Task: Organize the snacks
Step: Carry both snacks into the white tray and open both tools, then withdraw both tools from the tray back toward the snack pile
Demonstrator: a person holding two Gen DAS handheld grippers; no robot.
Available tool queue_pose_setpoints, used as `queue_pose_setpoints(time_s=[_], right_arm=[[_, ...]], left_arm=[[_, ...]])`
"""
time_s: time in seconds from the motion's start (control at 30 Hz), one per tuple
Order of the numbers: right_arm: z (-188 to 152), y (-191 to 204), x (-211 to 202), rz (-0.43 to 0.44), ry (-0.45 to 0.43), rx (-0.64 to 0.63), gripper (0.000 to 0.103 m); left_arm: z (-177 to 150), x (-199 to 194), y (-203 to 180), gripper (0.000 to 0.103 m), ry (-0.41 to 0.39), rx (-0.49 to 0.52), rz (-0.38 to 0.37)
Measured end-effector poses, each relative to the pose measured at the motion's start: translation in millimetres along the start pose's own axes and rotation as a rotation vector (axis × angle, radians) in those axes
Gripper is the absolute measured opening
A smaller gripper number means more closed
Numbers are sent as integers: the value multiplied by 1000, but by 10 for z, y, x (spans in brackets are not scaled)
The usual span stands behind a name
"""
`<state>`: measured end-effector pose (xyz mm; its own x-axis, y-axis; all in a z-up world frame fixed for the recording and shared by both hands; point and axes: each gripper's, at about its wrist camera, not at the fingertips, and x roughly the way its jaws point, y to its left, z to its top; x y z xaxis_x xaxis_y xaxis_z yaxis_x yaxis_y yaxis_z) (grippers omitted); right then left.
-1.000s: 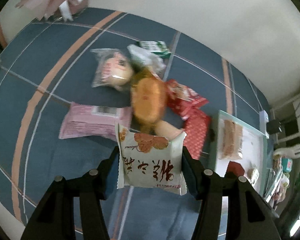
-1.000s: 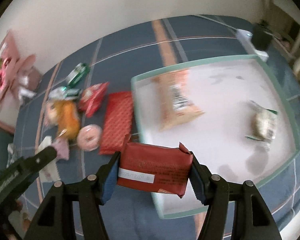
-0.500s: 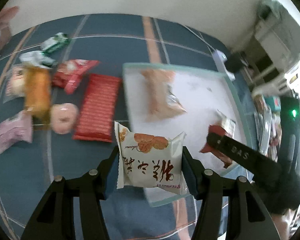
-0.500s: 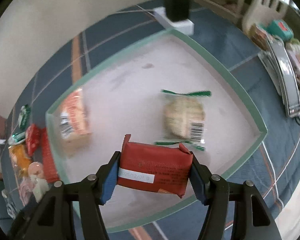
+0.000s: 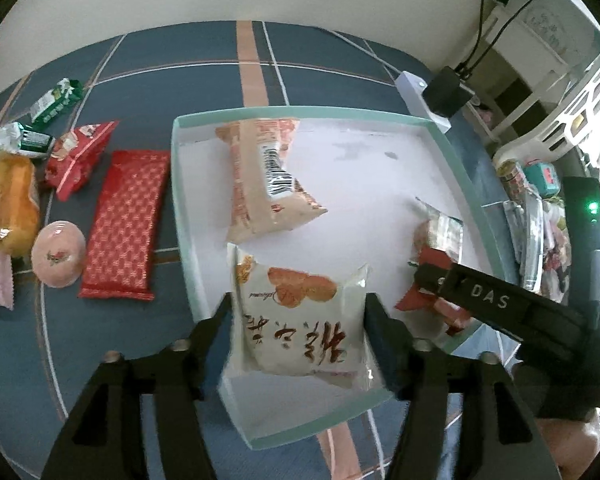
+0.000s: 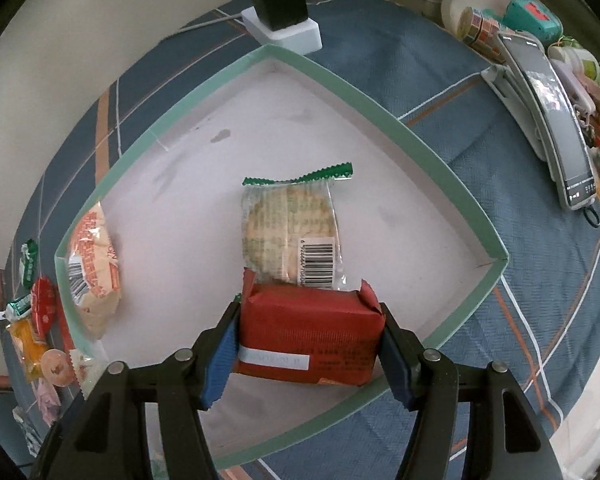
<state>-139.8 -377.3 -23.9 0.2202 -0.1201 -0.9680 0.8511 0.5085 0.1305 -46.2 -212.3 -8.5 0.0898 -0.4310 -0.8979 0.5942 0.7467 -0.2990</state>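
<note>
A shallow tray with a green rim (image 5: pixel 178 200) (image 6: pixel 380 112) lies on the blue checked cloth. My left gripper (image 5: pixel 298 320) hangs over its near corner. Its jaws are opening, and a white snack packet with red lettering (image 5: pixel 300 312) sits loose and blurred between them. My right gripper (image 6: pixel 308 344) is shut on a red packet (image 6: pixel 308 332) low over the tray's near side. Inside the tray lie a peach-coloured packet (image 5: pixel 260 184) (image 6: pixel 96 272) and a clear cracker packet with green ends (image 6: pixel 288 232). The left wrist view shows the right gripper's finger (image 5: pixel 480 300) reaching in from the right.
Left of the tray lie a long red packet (image 5: pixel 126 224), a round pink snack (image 5: pixel 58 254), an orange one (image 5: pixel 14 204), a small red bag (image 5: pixel 80 156) and a green pack (image 5: pixel 56 104). A charger on a power strip (image 6: pixel 280 12) stands behind the tray. A phone (image 6: pixel 556 120) and clutter lie to the right.
Both grippers swung from the snack pile across to the tray and came lower over it. The left jaws have spread wider around the white packet. The right grip is unchanged.
</note>
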Motion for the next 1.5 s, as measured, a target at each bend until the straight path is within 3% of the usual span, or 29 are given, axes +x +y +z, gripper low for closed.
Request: queue_pose_setpoints(time_s=[0.3,0.37,0.47,0.63,0.87,1.03,1.4,1.5], right_arm=[[19,56,-1,-10,0,-9,73],[4,93,-37,-22,-11,-18,78],[-22,186,-93,-13,-31,-39,86],[-71,282,-180,-12,-59,-71,103],[-102,381,-158,-19,-59,-99,103],[-115,438,-182,-25,-66,-124,103],[-118,487,-175,-28,-62,-150,103],[-125,501,-181,-30,-63,-159,103]], left_arm=[[28,14,52,72,2,-21,18],[42,-3,78,73,-2,-35,20],[73,-66,112,85,-20,-52,49],[111,-176,200,86,-43,-77,108],[111,-176,473,86,-18,-163,228],[56,-66,535,86,30,-140,316],[-114,179,491,87,132,-48,373],[-143,188,523,87,138,-57,351]])
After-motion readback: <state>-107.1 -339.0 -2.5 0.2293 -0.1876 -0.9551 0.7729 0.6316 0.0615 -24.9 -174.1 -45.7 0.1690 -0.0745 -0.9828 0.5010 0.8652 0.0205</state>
